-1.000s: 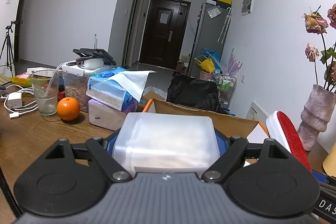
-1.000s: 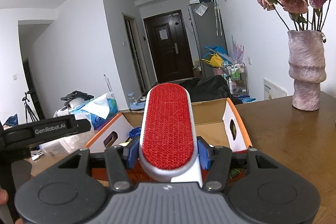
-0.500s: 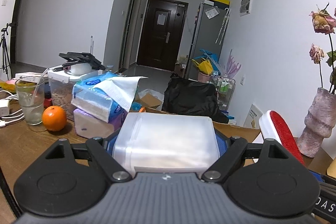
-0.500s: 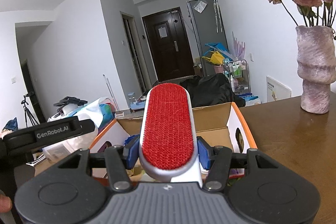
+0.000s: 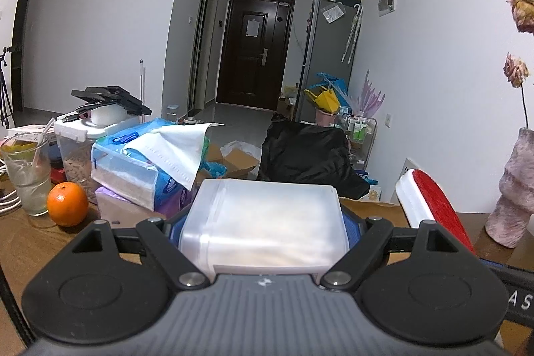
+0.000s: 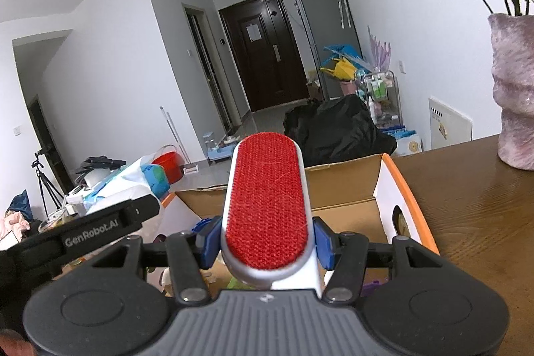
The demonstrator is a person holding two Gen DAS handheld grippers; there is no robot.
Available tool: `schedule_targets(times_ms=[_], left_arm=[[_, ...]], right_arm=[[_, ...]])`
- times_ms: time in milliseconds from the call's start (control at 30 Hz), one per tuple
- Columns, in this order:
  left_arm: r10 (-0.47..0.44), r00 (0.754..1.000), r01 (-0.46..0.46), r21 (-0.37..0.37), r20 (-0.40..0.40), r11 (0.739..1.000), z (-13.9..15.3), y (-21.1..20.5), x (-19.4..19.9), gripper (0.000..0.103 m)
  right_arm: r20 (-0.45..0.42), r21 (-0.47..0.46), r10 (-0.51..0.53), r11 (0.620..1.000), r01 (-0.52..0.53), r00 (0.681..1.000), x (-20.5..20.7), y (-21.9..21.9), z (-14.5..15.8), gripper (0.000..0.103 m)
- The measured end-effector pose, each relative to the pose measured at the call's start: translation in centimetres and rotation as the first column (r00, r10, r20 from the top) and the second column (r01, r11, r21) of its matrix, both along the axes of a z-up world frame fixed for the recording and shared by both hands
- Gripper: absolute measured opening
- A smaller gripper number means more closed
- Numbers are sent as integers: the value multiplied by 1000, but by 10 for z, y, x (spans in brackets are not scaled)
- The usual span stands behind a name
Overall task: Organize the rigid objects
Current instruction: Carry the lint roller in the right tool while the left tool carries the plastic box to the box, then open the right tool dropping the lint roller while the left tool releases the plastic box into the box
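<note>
While the left gripper (image 5: 263, 222) pinches a frosted plastic container (image 5: 263, 219) between its blue pads, the right gripper (image 6: 265, 237) is clamped on a red-faced lint brush (image 6: 267, 202) held above the open cardboard box (image 6: 347, 189) on the wooden table (image 6: 480, 206). Only the left view takes in the orange (image 5: 67, 204), the glass with a straw (image 5: 25, 172) and the tissue packs (image 5: 140, 165), with the box almost wholly hidden behind the container; only the right view looks into the box and catches the left gripper's side, lettered "GenRobot.AI". Vase (image 6: 514, 89) stands on the table well right of the box.
</note>
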State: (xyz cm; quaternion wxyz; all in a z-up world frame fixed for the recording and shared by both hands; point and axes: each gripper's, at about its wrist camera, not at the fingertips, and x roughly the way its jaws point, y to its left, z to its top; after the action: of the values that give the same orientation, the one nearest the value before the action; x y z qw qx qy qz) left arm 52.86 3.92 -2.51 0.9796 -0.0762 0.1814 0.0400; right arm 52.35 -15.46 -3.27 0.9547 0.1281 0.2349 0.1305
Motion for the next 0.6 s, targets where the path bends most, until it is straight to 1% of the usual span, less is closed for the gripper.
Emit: schedule_targets(times_ms=[233,467,600], left_arm=[[-5,1000,6,25,-19,1000,-5,-1,18,84],[-22,999,23,43,-25,999,-9,-3,26,84],[-30,998,33,59,-47,998,-11,-6,30,85]], right_arm=[[-58,8,-16,1000,16,998,24,-1,-3,55],[-142,60,-2,998,10,990,47,-9,-10,55],[-176,78,-4,997,18,984,57,-12,-14,55]])
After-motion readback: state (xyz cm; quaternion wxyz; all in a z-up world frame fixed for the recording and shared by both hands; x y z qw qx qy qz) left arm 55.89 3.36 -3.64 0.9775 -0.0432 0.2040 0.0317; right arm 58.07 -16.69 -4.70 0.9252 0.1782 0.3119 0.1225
